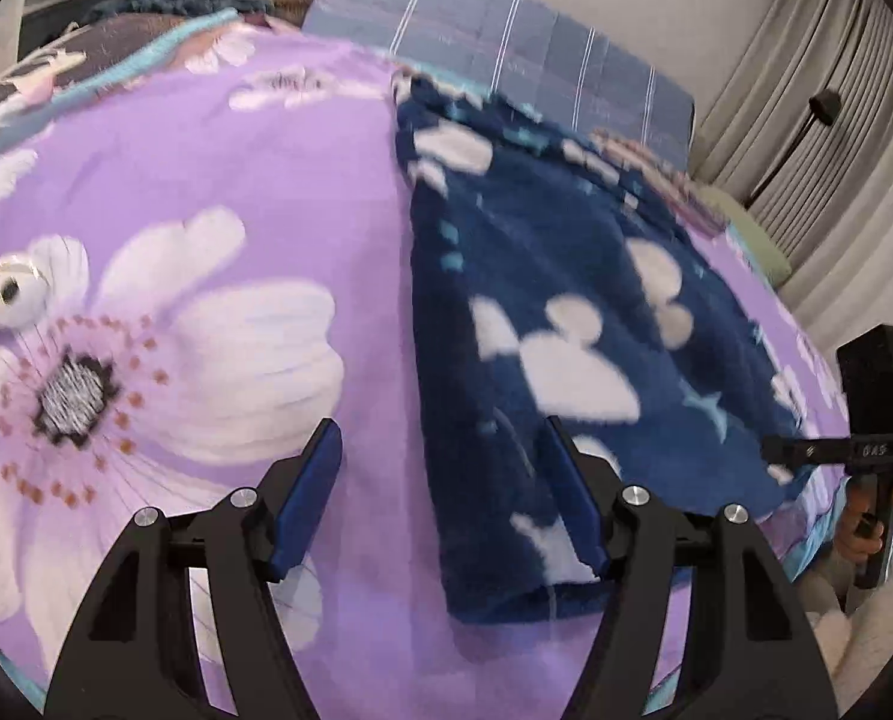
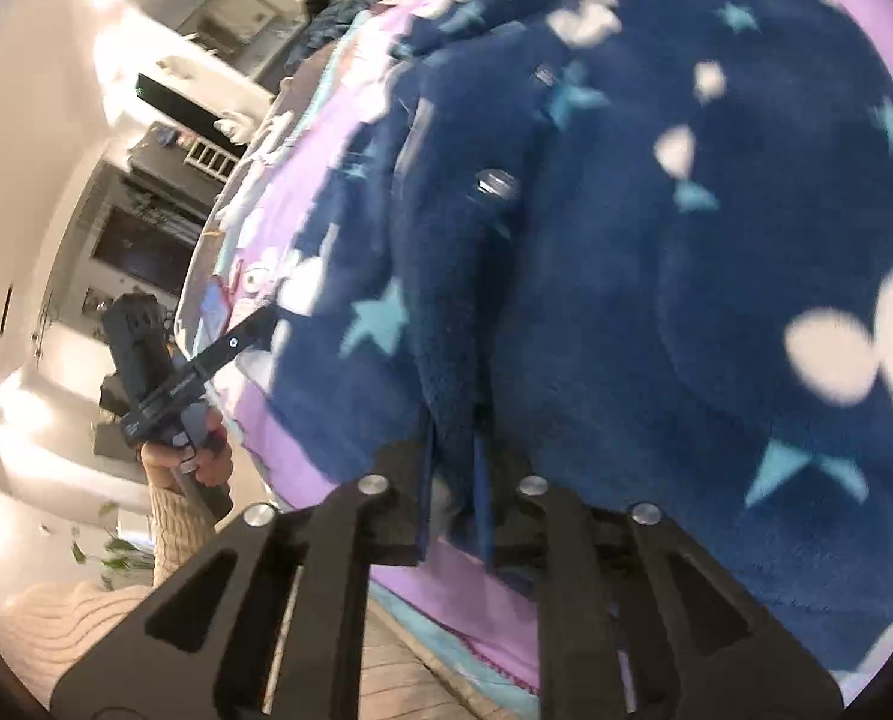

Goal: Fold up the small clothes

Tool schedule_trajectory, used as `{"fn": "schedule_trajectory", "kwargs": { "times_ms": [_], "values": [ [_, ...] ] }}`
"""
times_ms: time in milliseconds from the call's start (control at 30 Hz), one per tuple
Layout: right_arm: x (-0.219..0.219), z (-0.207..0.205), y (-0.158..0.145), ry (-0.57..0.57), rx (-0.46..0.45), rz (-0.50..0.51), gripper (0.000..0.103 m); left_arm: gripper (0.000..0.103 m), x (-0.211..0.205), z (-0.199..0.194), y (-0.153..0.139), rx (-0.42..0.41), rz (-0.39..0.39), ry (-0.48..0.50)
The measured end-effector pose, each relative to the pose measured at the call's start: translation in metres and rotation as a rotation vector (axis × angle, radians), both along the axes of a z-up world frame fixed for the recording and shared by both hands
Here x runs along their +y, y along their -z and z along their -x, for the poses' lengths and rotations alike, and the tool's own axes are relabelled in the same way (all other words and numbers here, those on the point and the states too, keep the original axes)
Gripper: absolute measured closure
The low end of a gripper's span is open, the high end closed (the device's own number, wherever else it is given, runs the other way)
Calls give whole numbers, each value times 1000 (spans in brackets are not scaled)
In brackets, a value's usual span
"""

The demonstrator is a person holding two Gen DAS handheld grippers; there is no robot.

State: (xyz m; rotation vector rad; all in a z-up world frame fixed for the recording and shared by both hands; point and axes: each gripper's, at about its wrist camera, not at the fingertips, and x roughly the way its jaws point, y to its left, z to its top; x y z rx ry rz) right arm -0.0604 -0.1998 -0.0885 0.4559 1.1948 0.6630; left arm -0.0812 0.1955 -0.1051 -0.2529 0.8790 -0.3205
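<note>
Right wrist view: right gripper [image 2: 454, 450] angled down, fingers pinching blue fleece garment [image 2: 626, 240]; left gripper [image 1: 440, 462] spread, empty.

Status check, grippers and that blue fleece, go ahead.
Left gripper open, over fleece edge. Right gripper shut on blue fleece garment near hem. Garment flat on purple floral bedspread. Nothing blocking.

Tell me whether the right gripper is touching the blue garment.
Touching. The right wrist view shows the right gripper nearly closed, with a fold of the blue garment pinched between its fingers.

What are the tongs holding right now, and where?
Right tongs pinch the blue fleece garment at its near edge. Left tongs are open, holding nothing.
</note>
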Motion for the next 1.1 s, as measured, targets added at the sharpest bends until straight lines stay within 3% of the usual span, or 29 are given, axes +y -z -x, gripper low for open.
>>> {"fn": "schedule_trajectory", "kwargs": {
  "times_ms": [67, 133, 200, 267, 333, 433, 467, 533, 600, 700, 767, 800, 833, 967, 1100],
  "values": [
    [-25, 8, -17, 76, -77, 21, 76, 35, -2, 3, 0, -4, 18, 20],
    [-62, 18, -34, 190, -138, 49, 61, 41, -3, 5, -2, -2, 61, 52],
    [-95, 25, -38, 302, -154, 73, 59, 68, -8, 7, -1, 10, 94, 88],
    [-130, 34, -31, 426, -124, 114, 59, 75, -14, 8, 1, 19, 82, 96],
    [-154, 40, -15, 494, -50, 89, 58, 77, -16, 10, -1, 14, 72, 95],
    [-160, 46, 18, 487, 62, -63, 58, 76, -13, 10, -2, 26, 82, 78],
    [-155, 45, 22, 471, 59, -85, 58, 71, -13, 9, 0, 37, 79, 75],
    [-151, 40, 21, 443, 31, -103, 47, 62, -13, 5, 4, 49, 80, 72],
    [-138, 29, 23, 395, 35, -143, 46, 47, -16, 3, 5, 44, 101, 82],
    [-119, 14, 27, 324, 20, -132, 45, 39, -25, 0, 5, 20, 84, 97],
    [-118, 8, 23, 338, 20, -136, 50, 45, -30, -4, 4, 16, 64, 83],
    [-118, 7, 22, 344, 20, -141, 69, 73, -31, -6, 2, 21, 47, 61],
    [-119, 7, 19, 354, 18, -154, 87, 86, -29, -9, -1, 32, 56, 51],
    [-125, 21, -10, 378, -81, -203, 92, 92, -21, 0, -36, -57, 110, 28],
    [-139, 41, -65, 400, -226, -264, 94, 92, -23, 29, -101, -219, 119, 52]
  ]
}}
